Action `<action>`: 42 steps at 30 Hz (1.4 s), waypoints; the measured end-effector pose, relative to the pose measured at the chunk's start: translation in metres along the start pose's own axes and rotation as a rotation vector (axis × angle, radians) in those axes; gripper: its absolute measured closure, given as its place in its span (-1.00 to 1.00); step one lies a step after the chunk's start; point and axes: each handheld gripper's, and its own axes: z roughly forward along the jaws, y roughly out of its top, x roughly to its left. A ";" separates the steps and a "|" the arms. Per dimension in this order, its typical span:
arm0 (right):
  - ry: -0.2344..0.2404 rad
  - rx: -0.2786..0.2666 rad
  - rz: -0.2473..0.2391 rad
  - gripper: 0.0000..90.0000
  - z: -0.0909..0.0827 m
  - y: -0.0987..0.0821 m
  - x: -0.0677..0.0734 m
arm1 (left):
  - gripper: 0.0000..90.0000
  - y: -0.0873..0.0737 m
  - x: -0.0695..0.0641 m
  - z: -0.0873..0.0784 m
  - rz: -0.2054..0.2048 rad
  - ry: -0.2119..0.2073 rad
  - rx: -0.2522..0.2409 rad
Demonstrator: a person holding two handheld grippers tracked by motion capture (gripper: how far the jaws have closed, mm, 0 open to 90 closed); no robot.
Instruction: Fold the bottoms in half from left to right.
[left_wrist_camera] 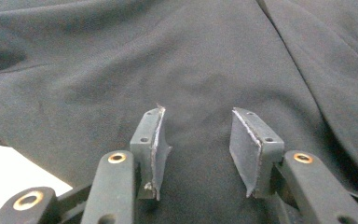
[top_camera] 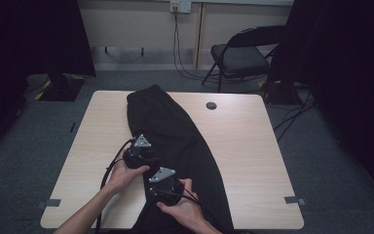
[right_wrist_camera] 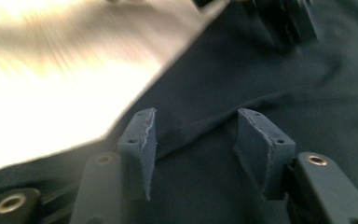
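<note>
A black garment (top_camera: 175, 131) lies lengthwise down the middle of the light wooden table (top_camera: 243, 146), from the far edge to the near edge. My left gripper (top_camera: 139, 151) hovers over the garment's left side, jaws open above the smooth black cloth (left_wrist_camera: 196, 70), nothing between them (left_wrist_camera: 196, 144). My right gripper (top_camera: 163, 185) is just nearer and to the right, also over the garment. Its jaws stand open (right_wrist_camera: 196, 149) above a fold in the dark fabric (right_wrist_camera: 261, 84), with bare table (right_wrist_camera: 65, 93) to one side. That view is blurred.
A round cable hole (top_camera: 211, 105) sits in the table's far right part. Bare tabletop lies on both sides of the garment. A black folding chair (top_camera: 243, 53) and cables stand on the carpet beyond the table. Dark curtains hang at left and right.
</note>
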 end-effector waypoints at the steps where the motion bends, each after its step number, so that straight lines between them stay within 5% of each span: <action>1: 0.000 0.000 0.000 0.15 0.000 0.000 0.000 | 0.23 0.000 0.000 0.000 -0.001 0.002 -0.001; 6: 0.013 -0.012 0.018 0.56 0.000 -0.007 -0.005 | 0.22 0.000 0.001 0.001 -0.003 0.007 -0.003; 9: 0.051 -0.006 0.071 0.68 0.002 -0.006 -0.010 | 0.22 0.000 0.001 0.001 -0.008 0.004 -0.007; 13: 0.047 -0.023 0.108 0.31 0.004 -0.004 -0.010 | 0.22 0.000 0.001 0.001 -0.007 0.009 -0.005; 20: 0.000 -0.021 0.094 0.19 0.010 0.004 -0.004 | 0.22 0.000 0.001 0.001 -0.006 0.008 -0.004; 23: 0.010 -0.029 0.087 0.43 0.014 0.004 -0.001 | 0.22 0.000 0.002 0.001 -0.006 0.007 -0.008; 24: 0.041 -0.031 0.088 0.76 0.013 0.005 0.000 | 0.22 0.000 0.002 0.002 -0.007 0.004 -0.009; 25: 0.042 -0.031 0.079 0.88 0.013 0.005 0.001 | 0.22 0.000 0.002 0.001 -0.007 0.008 -0.007; 29: 0.059 -0.039 0.078 1.00 0.011 0.003 -0.001 | 0.22 0.000 0.002 0.002 -0.007 0.006 -0.008; 38: 0.064 -0.109 0.108 1.00 -0.033 -0.006 -0.016 | 0.21 0.000 0.002 0.001 -0.014 0.005 -0.007; 42: 0.043 -0.157 0.155 1.00 -0.074 -0.023 -0.033 | 0.22 0.000 0.003 0.001 -0.022 0.006 -0.006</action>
